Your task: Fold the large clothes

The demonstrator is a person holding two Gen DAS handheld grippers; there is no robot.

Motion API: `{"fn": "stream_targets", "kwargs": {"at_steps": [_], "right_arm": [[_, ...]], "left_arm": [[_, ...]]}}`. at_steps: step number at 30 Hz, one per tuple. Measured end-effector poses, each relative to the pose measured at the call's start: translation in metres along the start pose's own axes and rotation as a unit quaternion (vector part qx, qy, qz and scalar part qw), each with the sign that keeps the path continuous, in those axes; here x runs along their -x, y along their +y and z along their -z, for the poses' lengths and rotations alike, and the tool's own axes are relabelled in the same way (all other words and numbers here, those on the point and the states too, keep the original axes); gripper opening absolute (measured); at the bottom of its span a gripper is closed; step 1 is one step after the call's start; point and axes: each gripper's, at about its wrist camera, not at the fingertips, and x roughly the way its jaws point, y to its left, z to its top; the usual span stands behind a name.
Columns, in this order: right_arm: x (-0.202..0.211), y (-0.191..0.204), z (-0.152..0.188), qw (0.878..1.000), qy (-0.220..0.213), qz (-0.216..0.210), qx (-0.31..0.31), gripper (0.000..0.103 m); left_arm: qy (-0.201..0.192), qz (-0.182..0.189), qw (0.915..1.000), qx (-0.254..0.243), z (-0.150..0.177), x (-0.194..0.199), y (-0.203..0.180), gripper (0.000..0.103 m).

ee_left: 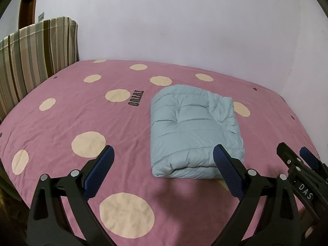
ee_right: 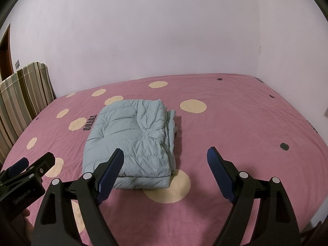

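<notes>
Lying folded on the pink sheet (ee_left: pixel 61 112) marked "TUTUO" (ee_left: pixel 136 98), blue jacket (ee_left: pixel 194 131), both claws (ee_left: pixel 164 160) (ee_right: pixel 165 160) gaping wide, holding nothing.

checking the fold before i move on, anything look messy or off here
Mostly tidy. The folded jacket lies flat on the bed, but along its right edge the layers fan out unevenly instead of stacking flush. Both grippers are open and off it.

Soft, even indoor light fills both views, slightly dim with a cool violet cast on the wall (ee_left: pixel 164 20). The folded jacket (ee_right: pixel 131 139) throws a short shadow to its right. Fisheye bending curves the bed (ee_right: pixel 246 123) edges; black vignette rims the corners. Focus stays sharp.
</notes>
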Motion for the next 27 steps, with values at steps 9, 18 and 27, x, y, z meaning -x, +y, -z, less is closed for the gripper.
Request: {"fn": "stream_targets", "kwargs": {"at_steps": [9,18,27], "right_arm": [[0.001,0.001,0.000,1.000,0.001,0.001,-0.002,0.082],[-0.003,0.001,0.003,1.000,0.004,-0.001,0.001,0.082],[-0.002,0.000,0.002,1.000,0.006,-0.003,0.005,0.082]], "left_arm": [[0.006,0.003,1.0000,-0.003,0.000,-0.003,0.000,0.097],[0.014,0.003,0.9999,-0.001,0.002,-0.009,0.001,0.097],[0.013,0.005,0.9999,-0.005,0.004,-0.010,-0.002,0.097]]}}
